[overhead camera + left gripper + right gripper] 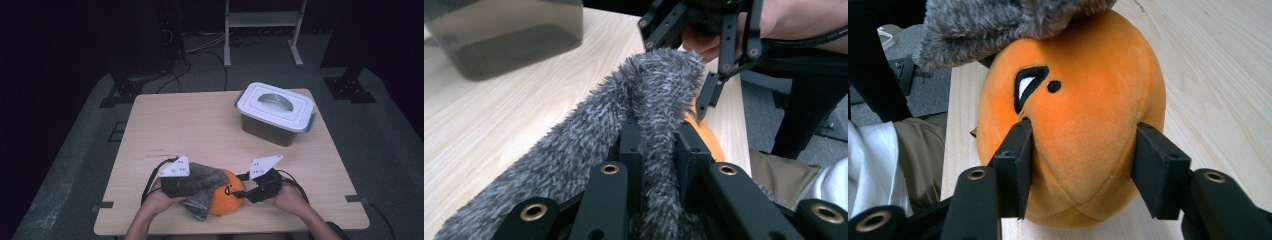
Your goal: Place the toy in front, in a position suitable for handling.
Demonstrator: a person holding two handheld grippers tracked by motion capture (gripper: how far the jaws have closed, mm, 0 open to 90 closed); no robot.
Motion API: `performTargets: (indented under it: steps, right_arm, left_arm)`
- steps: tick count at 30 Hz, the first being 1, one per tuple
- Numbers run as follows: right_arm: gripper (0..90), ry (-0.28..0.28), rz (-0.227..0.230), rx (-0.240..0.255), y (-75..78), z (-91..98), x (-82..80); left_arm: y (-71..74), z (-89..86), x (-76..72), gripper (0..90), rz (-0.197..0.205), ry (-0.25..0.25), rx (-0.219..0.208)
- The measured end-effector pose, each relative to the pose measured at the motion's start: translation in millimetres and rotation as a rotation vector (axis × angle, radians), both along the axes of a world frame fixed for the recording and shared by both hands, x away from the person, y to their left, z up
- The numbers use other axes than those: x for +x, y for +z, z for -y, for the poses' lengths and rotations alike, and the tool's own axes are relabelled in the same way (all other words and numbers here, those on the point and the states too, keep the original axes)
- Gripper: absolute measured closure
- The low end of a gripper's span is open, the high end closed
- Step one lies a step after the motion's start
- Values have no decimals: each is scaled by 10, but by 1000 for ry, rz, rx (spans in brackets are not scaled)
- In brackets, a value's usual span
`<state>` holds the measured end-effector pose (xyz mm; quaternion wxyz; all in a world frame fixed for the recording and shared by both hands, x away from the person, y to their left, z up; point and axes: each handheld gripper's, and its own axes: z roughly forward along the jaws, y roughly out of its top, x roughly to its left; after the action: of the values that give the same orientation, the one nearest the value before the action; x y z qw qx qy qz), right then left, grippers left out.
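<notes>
In the high view, your two hands come in at the near edge of the tabletop (200,125), with the orange plush toy (226,200) lying between them. Your left gripper (200,187) sits at the toy's left, over the grey furry cloth (205,175) that is draped on the toy's left side and spills down onto the tabletop. Your right gripper (240,194) meets the toy from the right, by its black stitched face marking. Well apart, at the far right of the tabletop, stands a lidded plastic box (275,112) with a white lid.

In the left gripper view, your left gripper (659,150) is pinched tight on a fold of the grey furry cloth (644,100), which rises in a ridge between the jaws. A sliver of the orange plush toy (706,137) shows just beyond the jaws on the right, and the other gripper hangs at the far end of the cloth.

In the right gripper view, your right gripper (1080,160) stands at middle width, its pads pressing into both sides of the orange plush toy (1083,100). The grey furry cloth (998,25) lies over the toy's top.
</notes>
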<state>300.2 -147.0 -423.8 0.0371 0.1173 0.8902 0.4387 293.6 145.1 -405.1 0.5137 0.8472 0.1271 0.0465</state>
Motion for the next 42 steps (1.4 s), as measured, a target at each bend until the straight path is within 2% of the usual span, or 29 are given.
performTargets:
  steps: [8, 12, 16, 19, 20, 22, 24, 26, 27, 28, 30, 31, 33, 38, 39, 40, 41, 42]
  right_arm:
    - [472, -9, -8, -4, 3, 35, 5]
    - [477, -14, -9, -9, 8, 54, 2]
    - [488, -26, -4, -11, 23, 107, -8]
    - [491, -46, 5, -8, 42, 175, -2]
    - [492, -54, 6, -3, 47, 194, 4]
    - [492, -59, 4, 3, 47, 193, 7]
    - [492, -54, 10, 8, 52, 162, -4]
    - [493, -48, 17, 8, 60, 143, -12]
    - [492, -39, 32, 2, 74, 115, -36]
    - [492, -38, 35, -1, 75, 115, -40]
    - [492, -35, 34, -3, 73, 121, -40]
    - [492, -35, 37, -5, 71, 134, -30]
    - [492, -37, 40, -4, 77, 135, -27]
    - [492, -35, 58, -3, 89, 110, -43]
    - [491, -29, 76, -4, 104, 79, -68]
    - [489, -23, 84, -3, 109, 68, -76]
    - [485, -18, 90, -3, 118, 47, -94]
    - [477, -11, 98, -5, 126, 23, -115]
  left_arm:
    - [-135, -263, 70, 774, -36, 69, 49]
    - [-120, -293, 71, 773, -16, 88, 79]
    - [-76, -278, 52, 773, 5, 88, 89]
    - [-77, -270, 50, 773, -3, 79, 66]
    - [-61, -239, 38, 773, -16, 52, 23]
    - [-17, -172, 11, 773, -11, 23, -8]
    - [21, -87, -20, 772, 8, -3, -10]
    - [27, -51, -35, 772, 15, -13, 0]
    - [-3, -6, -47, 772, 27, -19, 51]
    - [-34, -5, -43, 772, 28, -17, 70]
    - [-73, -32, -24, 772, 15, -13, 71]
    - [-112, -87, 4, 772, 7, 7, 97]
    - [-137, -151, 23, 769, 0, 29, 117]
    - [-103, -177, 28, 768, -11, 38, 77]
    - [-45, -147, 22, 768, -1, 35, 36]
    - [-14, -125, 14, 768, 3, 31, 18]
    - [16, -92, 0, 768, 15, 29, 11]
    - [30, -74, -6, 768, 21, 28, 21]
